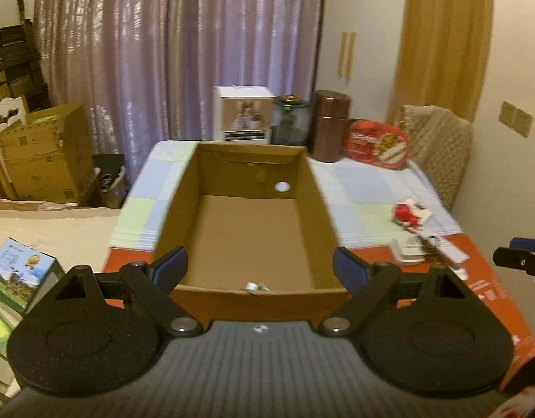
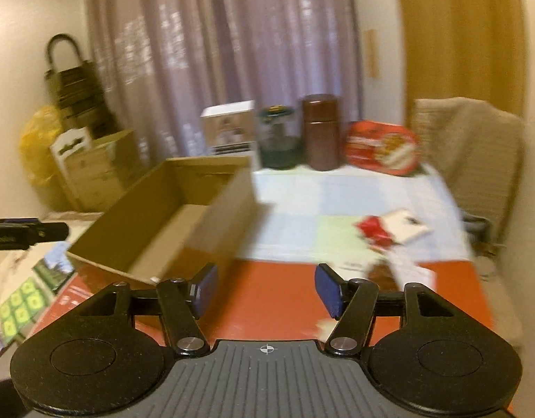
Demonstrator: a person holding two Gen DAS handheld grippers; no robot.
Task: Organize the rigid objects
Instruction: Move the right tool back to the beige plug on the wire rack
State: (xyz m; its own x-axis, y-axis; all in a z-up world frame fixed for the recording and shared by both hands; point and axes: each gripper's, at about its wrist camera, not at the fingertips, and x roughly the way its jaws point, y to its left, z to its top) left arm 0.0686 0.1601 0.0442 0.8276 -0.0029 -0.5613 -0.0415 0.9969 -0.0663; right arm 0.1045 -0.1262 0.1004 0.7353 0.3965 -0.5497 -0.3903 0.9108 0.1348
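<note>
On the table stands one cardboard box (image 1: 253, 230), with both hand-held grippers (left (image 1: 258, 270), right (image 2: 265, 292)) spread apart, holding nothing.

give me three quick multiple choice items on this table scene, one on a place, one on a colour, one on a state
1. Where does the cardboard box sit relative to the red-and-white packet?
A. to its left
B. to its right
C. on top of it

2. What colour is the tall lidded canister at the back of the table?
A. white
B. brown
C. blue

3. What state is the left claw in?
A. shut on the packet
B. shut on the box wall
C. open, holding nothing

Key: 1 A, the left wrist view shows the box at centre and the packet off to the right. 2 B, it stands brown beside the red tin. 3 C, its blue pads are spread wide with only the box beyond them.
</note>
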